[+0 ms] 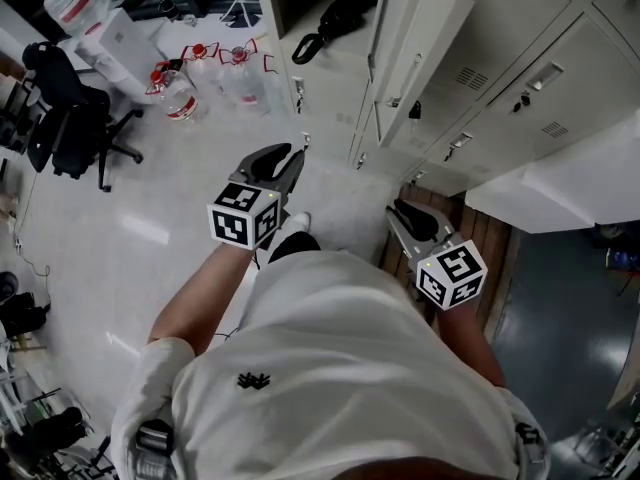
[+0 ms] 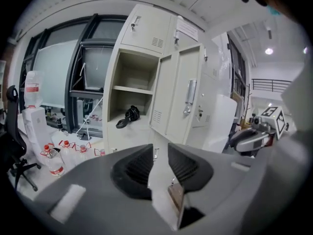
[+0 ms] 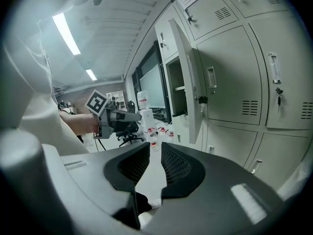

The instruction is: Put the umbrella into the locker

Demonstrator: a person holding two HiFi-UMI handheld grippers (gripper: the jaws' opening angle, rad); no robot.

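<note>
**Umbrella already in the open locker, both grippers empty before it**

The left gripper (image 1: 285,160) and right gripper (image 1: 408,213) are held low in front of the person, each tilted slightly down, jaws a narrow gap apart with nothing between. Ahead of the left one, the nearer, stands the locker (image 1: 330,93), its door (image 1: 425,53) swung right. The black umbrella (image 1: 325,26) lies slantwise on the compartment floor, strap end toward the front edge.
</note>
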